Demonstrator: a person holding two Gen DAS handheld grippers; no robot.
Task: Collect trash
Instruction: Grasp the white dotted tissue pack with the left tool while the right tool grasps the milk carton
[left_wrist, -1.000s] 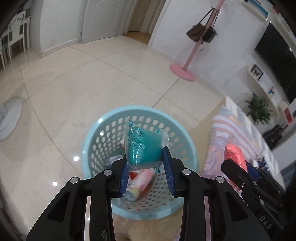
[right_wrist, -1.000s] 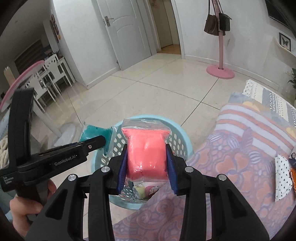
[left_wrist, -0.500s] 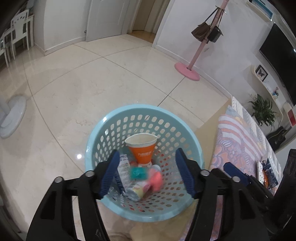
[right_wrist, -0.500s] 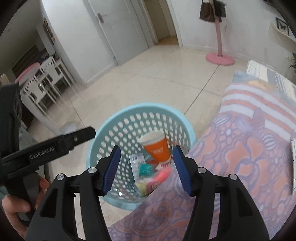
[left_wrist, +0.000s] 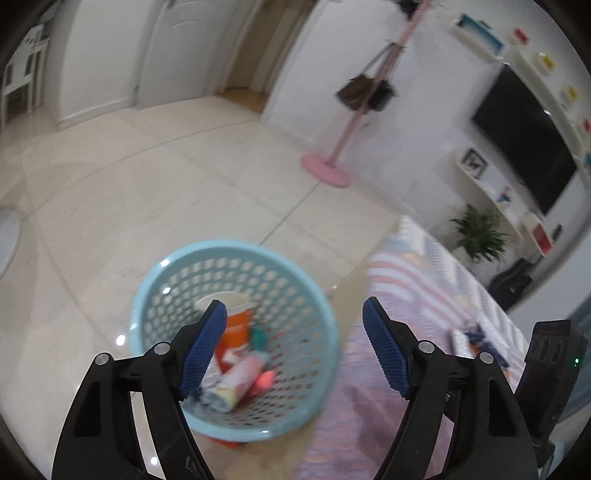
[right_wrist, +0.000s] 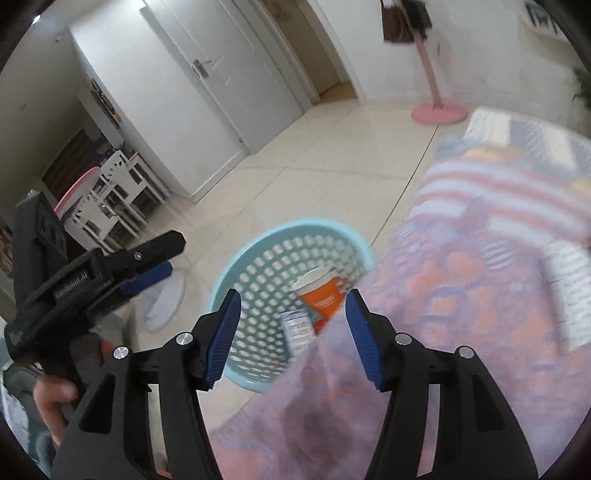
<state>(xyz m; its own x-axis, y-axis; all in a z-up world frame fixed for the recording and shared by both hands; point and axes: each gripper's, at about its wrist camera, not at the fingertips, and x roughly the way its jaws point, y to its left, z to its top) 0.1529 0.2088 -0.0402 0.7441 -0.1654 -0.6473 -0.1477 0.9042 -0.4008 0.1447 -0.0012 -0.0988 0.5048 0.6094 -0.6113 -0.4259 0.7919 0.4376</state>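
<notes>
Both your claws are spread wide and carry nothing. The left claw (left_wrist: 293, 347) hangs above the near-right rim of the light blue basket (left_wrist: 155, 295), which stands on the tiled floor (left_wrist: 147, 192) right against the edge of the patterned bed cover (left_wrist: 424, 332).

The right claw (right_wrist: 291, 332) sits over the seam where that cover overlaps the basket's right side, so the basket lies ahead, below and slightly left of it.

Collected trash is inside the basket: an orange cup (left_wrist: 238, 326) standing upright near the middle, a teal packet (left_wrist: 258, 338) just beside it, a pink packet (left_wrist: 264, 380) lower right, and a pale wrapper (left_wrist: 236, 384) lying slantwise at the bottom.

What the next move turns on: any trash left to collect seems to lie to the right, away from the basket. In the left wrist view a few small items (left_wrist: 476, 334) lie far right on the cover, too blurred to name. They are well apart from both claws, and your right claw looks nearer, so lead with that one. The basket is behind-left of that target, so you'd swing back left to drop.
</notes>
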